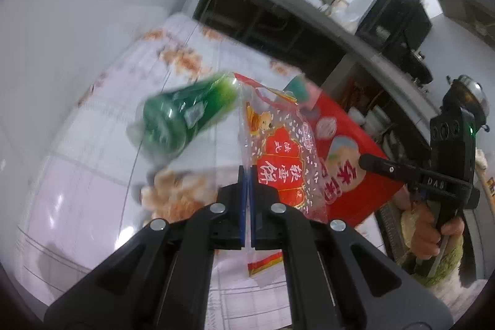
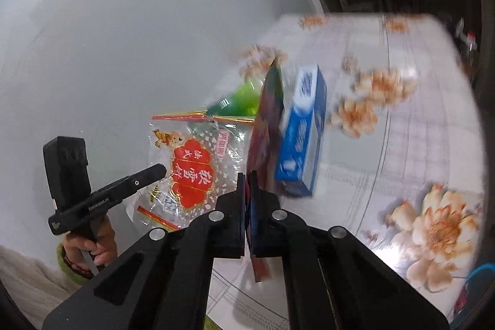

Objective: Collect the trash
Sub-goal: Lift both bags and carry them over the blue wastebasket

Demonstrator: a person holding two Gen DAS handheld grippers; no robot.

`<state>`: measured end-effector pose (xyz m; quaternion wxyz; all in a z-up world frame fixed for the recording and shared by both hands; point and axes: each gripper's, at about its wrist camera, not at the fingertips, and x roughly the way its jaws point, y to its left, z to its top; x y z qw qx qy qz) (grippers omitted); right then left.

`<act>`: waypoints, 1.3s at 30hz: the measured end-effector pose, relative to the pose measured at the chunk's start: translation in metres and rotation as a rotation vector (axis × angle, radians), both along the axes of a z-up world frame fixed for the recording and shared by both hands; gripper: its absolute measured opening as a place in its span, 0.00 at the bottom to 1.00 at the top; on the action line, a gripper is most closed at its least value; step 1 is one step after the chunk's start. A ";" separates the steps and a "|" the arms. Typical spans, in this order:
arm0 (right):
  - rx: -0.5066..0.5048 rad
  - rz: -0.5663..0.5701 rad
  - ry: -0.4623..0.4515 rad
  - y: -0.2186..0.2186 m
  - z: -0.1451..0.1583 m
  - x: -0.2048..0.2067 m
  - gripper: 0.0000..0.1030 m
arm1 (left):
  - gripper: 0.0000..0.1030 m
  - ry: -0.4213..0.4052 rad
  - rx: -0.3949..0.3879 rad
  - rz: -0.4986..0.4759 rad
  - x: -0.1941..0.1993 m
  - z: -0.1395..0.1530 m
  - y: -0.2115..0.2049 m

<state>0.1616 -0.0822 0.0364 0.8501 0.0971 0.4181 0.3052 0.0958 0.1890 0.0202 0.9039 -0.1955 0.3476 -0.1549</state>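
My left gripper point(image 1: 247, 172) is shut on a clear snack wrapper point(image 1: 278, 150) with a red label, lifted off the flowered tablecloth point(image 1: 92, 175). Beyond it a green bottle point(image 1: 182, 116) lies on its side. My right gripper point(image 2: 247, 178) is shut on the edge of a flat red packet point(image 2: 266, 129), seen edge-on here and face-on as the red packet point(image 1: 349, 150) in the left wrist view. A blue box point(image 2: 304, 129) lies just right of it on the table. The wrapper point(image 2: 191, 166) hangs from the left gripper point(image 2: 161, 170).
A white wall runs along the table's left side. Past the table's far edge stands a grey counter point(image 1: 309, 8) with a black appliance point(image 1: 396, 20) and a kettle point(image 1: 470, 95). A person's hand point(image 1: 433, 231) holds the right gripper's handle. The tablecloth point(image 2: 402, 160) is bare right of the blue box.
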 end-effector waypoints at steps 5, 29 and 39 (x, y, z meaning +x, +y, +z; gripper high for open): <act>-0.036 -0.073 -0.123 -0.014 0.027 -0.022 0.02 | 0.00 -0.082 0.006 -0.043 0.005 0.036 -0.014; 0.025 -0.684 -0.149 -0.254 0.020 -0.141 0.02 | 0.00 -0.109 0.049 -0.569 0.039 0.057 -0.297; -0.024 -0.908 -0.031 -0.352 -0.038 -0.165 0.02 | 0.00 0.011 0.078 -0.749 0.044 0.018 -0.432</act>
